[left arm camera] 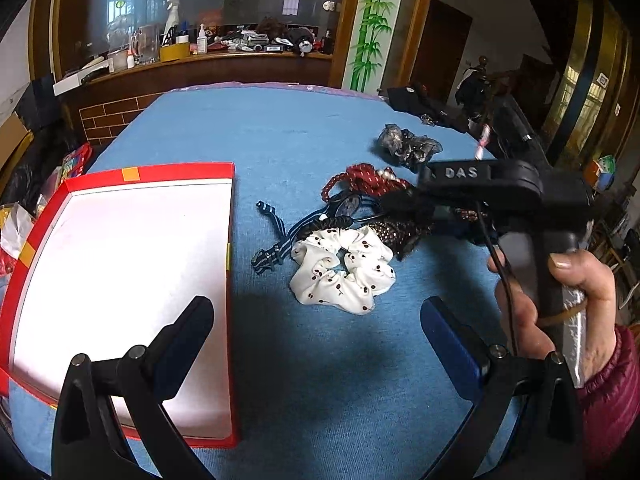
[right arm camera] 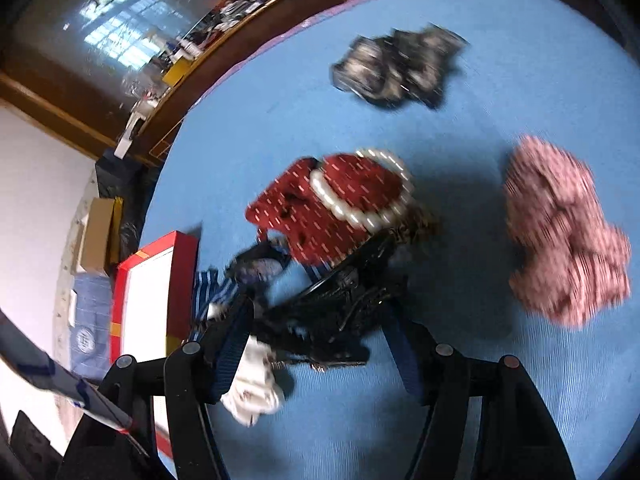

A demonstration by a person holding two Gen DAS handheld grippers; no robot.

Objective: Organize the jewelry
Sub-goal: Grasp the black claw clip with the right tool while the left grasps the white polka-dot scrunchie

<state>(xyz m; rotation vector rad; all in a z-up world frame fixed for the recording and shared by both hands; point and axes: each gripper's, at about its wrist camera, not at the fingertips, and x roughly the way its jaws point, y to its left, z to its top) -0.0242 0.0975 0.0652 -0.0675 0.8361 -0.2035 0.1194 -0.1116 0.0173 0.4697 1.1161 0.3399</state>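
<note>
Right gripper point(right arm camera: 320, 344) hovering wide open, empty, over dark tangled hair-tie heap point(right arm camera: 344, 300); should single out one piece; left gripper point(left arm camera: 316, 340) gaping, holding nothing, waiting beside red-rimmed white cardboard box point(left arm camera: 176, 174).

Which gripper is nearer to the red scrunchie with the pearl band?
Right. The right gripper hangs open over the pile, just short of the red scrunchie. The left gripper stays back by the red box, the white scrunchie lying in between.

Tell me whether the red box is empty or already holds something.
Empty: the red box shows only its bare white floor; the white scrunchie lies on the blue cloth beside it.
</note>
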